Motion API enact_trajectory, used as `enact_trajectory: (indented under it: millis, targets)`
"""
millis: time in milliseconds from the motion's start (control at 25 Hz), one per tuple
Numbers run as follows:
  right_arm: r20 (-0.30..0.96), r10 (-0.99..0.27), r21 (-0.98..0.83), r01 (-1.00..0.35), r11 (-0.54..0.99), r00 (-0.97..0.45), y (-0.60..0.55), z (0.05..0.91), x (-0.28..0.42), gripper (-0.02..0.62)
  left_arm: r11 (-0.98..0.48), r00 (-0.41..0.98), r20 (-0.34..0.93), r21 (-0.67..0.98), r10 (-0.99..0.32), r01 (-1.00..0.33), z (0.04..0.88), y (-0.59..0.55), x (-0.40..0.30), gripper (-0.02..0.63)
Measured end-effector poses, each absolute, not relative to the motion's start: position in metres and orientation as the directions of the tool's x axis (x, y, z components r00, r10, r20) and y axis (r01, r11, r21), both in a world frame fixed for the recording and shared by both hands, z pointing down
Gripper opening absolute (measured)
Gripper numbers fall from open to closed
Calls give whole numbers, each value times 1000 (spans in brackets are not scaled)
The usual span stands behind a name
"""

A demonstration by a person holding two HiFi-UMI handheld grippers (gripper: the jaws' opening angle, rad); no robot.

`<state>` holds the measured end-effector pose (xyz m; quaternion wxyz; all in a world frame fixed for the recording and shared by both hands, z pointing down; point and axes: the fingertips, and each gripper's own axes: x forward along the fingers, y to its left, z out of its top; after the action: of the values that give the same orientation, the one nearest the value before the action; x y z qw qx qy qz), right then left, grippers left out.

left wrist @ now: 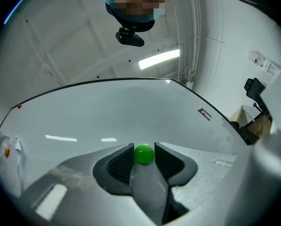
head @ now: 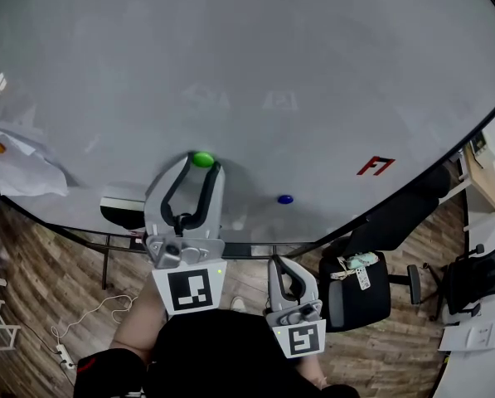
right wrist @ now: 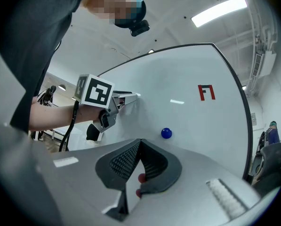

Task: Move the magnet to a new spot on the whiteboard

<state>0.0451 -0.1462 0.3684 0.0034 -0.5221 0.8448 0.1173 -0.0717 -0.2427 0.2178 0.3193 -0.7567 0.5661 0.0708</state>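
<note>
Green magnet [head: 201, 158] on whiteboard [head: 313, 73], sitting between left gripper's [head: 201, 165] spread jaws, not pinched, gripper tilted up at board, right gripper [head: 281, 261] clamped shut, held low.

The magnet [head: 201, 159] is bright green, a second magnet [head: 285, 199] dark blue. The whiteboard [head: 272, 73] is pale grey-white with a red mark [head: 376, 166]. The left hand-held gripper [head: 202, 162] is grey, with black ribbed pads and a black-and-white square-patterned cube. The floor [head: 31, 255] is brown wood plank.
</note>
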Motion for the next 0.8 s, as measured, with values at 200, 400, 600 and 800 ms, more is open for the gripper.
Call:
enact_trajectory:
  millis: [200, 400, 600, 800]
  targets:
    - [-116, -882, 198, -881, 429, -456, -144, 371, 47, 3, -131, 331, -478, -403, -814, -906, 218, -243, -74, 136]
    - [-116, -879, 206, -877, 435, -463, -142, 372, 48, 3, -117, 323, -475, -413, -818, -903, 219, -243, -73, 133]
    - [-111, -874, 208, -871, 445, -473, -140, 373, 49, 3, -119, 319, -470, -405, -823, -906, 220, -243, -73, 132]
    - [-105, -871, 204, -868, 453, -480, -140, 374, 50, 3, -122, 322, -464, -410, -825, -904, 220, -243, -73, 132]
